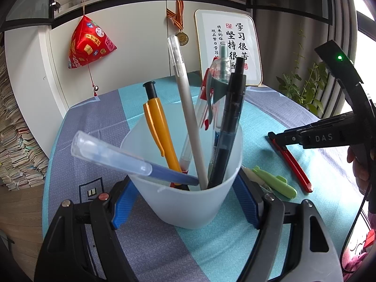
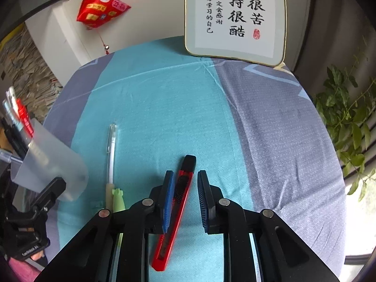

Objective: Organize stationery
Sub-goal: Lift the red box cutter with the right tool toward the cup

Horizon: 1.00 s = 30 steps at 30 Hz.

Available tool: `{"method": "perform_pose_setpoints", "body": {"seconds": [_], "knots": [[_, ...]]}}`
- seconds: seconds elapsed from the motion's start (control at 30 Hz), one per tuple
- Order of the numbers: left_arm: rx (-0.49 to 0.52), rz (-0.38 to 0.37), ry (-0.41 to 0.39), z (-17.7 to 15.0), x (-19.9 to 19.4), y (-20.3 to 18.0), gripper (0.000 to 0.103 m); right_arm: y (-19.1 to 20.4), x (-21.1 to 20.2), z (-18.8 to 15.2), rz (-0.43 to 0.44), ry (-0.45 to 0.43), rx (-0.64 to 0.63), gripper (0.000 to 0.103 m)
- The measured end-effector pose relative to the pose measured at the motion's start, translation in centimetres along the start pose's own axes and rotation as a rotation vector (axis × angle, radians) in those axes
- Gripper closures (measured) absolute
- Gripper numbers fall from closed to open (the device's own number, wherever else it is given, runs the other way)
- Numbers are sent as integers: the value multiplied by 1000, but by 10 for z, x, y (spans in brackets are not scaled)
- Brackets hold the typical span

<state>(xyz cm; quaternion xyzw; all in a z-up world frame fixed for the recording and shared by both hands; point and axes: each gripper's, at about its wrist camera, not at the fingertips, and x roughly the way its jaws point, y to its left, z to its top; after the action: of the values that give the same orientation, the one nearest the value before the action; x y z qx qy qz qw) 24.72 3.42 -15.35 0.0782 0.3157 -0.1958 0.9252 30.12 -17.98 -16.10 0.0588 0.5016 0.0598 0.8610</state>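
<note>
On the left of the table, the left gripper [image 1: 185,197] is clamped on a frosted plastic cup [image 1: 188,202], its blue pads pressed against the cup's two sides. The cup stands on the blue and grey tablecloth [image 2: 164,98] and is crowded with pens: a clear-capped blue pen [image 1: 131,162] leaning out over the left rim, an orange pen [image 1: 162,131], a grey pen [image 1: 188,117] and a black pen [image 1: 228,129], all pointing up and fanning apart.

Just right of the cup lie a white pen [image 2: 111,150], its long axis running away from the camera, and a green clip-like piece [image 2: 118,199] beside its near end.

Further right, the red utility knife [image 2: 175,211] lies flat on the cloth, its black end pointing away and slightly right. The right gripper [image 2: 184,202] straddles it with jaws parted; the left pad is at the knife's edge, while the right pad stands clear of it.

Beyond the knife the cloth is bare up to a framed calligraphy board [image 2: 235,16] at the far edge. A leafy plant [image 2: 347,117] stands off the table's right edge.
</note>
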Motion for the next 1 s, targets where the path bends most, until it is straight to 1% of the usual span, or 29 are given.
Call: {"method": "perform_pose_setpoints", "body": {"seconds": [0.17, 0.33, 0.4, 0.5, 0.57, 0.87, 1.0], "knots": [[2, 1, -2, 0, -1, 0, 27, 4, 12, 3, -4, 38, 16, 84], [3, 0, -1, 0, -1, 1, 27, 12, 20, 8, -11, 20, -11, 84], [4, 0, -3, -1, -1, 0, 27, 16, 22, 11, -26, 15, -35, 87], [4, 0, -2, -1, -1, 0, 27, 19, 22, 11, 18, 11, -34, 88], [4, 1, -1, -1, -1, 1, 27, 19, 17, 10, 59, -2, -20, 88], [3, 2, 0, -1, -1, 1, 27, 28, -36, 6, 116, -136, -29, 88], [6, 1, -1, -1, -2, 1, 27, 32, -51, 4, 143, -165, -30, 88]]}}
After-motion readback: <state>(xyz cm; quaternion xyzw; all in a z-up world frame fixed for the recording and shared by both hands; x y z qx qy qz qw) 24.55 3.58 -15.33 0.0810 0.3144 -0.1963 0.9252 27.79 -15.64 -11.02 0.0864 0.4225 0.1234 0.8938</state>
